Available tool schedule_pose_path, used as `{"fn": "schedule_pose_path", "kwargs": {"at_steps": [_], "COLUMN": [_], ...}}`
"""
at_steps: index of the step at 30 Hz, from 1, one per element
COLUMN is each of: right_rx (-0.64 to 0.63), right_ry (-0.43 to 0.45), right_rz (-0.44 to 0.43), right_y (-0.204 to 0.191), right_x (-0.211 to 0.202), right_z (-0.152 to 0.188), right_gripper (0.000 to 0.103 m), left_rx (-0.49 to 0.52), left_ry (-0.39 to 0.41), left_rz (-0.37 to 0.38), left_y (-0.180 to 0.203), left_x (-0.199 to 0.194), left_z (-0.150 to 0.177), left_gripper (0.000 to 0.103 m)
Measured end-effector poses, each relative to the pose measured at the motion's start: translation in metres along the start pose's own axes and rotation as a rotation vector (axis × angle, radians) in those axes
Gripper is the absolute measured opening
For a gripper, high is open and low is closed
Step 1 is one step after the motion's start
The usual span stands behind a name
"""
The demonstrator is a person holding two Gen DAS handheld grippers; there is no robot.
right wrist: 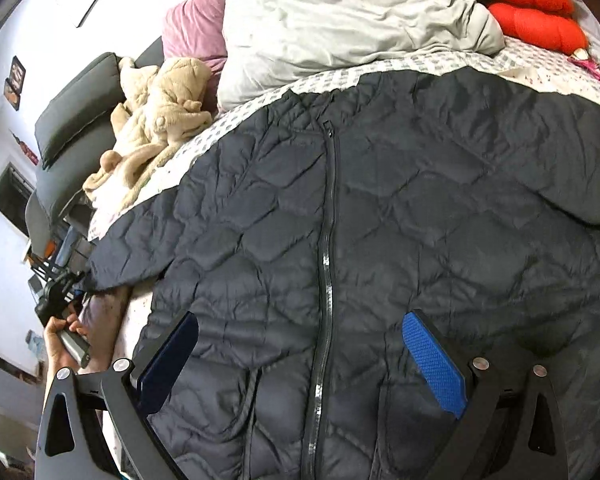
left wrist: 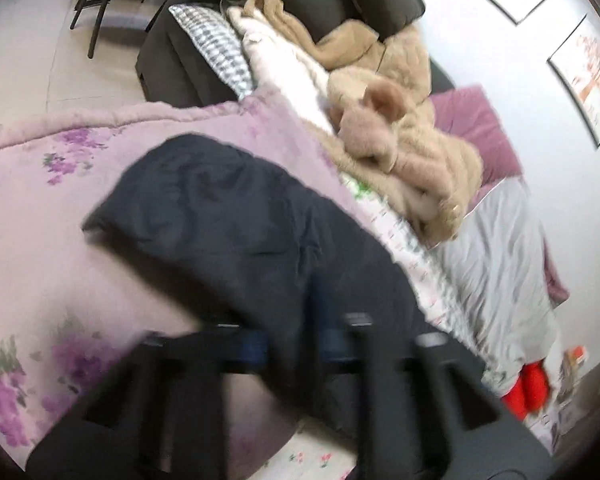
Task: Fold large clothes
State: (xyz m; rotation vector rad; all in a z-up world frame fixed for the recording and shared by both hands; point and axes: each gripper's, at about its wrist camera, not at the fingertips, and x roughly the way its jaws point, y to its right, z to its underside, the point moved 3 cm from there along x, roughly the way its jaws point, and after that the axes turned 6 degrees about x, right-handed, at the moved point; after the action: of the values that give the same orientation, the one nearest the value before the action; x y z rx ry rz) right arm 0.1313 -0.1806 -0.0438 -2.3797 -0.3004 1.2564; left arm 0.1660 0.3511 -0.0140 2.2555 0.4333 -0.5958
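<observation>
Right claw (right wrist: 300,354) gapes wide over the jacket (right wrist: 380,208); left claw (left wrist: 292,344) pinches its sleeve (left wrist: 220,216)

Bed (right wrist: 512,60) under dark jacket (right wrist: 380,220)

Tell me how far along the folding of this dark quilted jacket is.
Early stage. Done: the jacket lies front up on the bed, zipped, sleeves spread out. In hand: the left claw appears closed on the end of one sleeve, though the view is blurred; the right claw hovers open over the hem, holding nothing. Left: no fold is visible yet, so both sleeves and the body remain.
</observation>
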Motion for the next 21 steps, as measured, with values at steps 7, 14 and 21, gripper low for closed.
{"fn": "schedule_pose_path", "kwargs": {"at_steps": [7,14,21], "right_rx": [0.031,0.059,0.118], "right_ry": [0.046,0.075,0.087], "right_rz": [-0.032,-0.053,-0.067], "right_y": [-0.007,-0.013,0.007], "right_x": [-0.002,0.001,-0.001], "right_z": [-0.015,-0.030,-0.035], "right_gripper": [0.103,0.103,0.103], "left_rx": [0.146,0.439,0.590], "left_ry": [0.110,0.030,-0.221], "left_rz": [0.217,0.445,0.528], "left_y": [0.090,0.233,0.297], "left_x": [-0.033,-0.051,-0.014], "left_z": [-0.008,0.059,0.164], "left_gripper": [0.006,0.006,0.006]}}
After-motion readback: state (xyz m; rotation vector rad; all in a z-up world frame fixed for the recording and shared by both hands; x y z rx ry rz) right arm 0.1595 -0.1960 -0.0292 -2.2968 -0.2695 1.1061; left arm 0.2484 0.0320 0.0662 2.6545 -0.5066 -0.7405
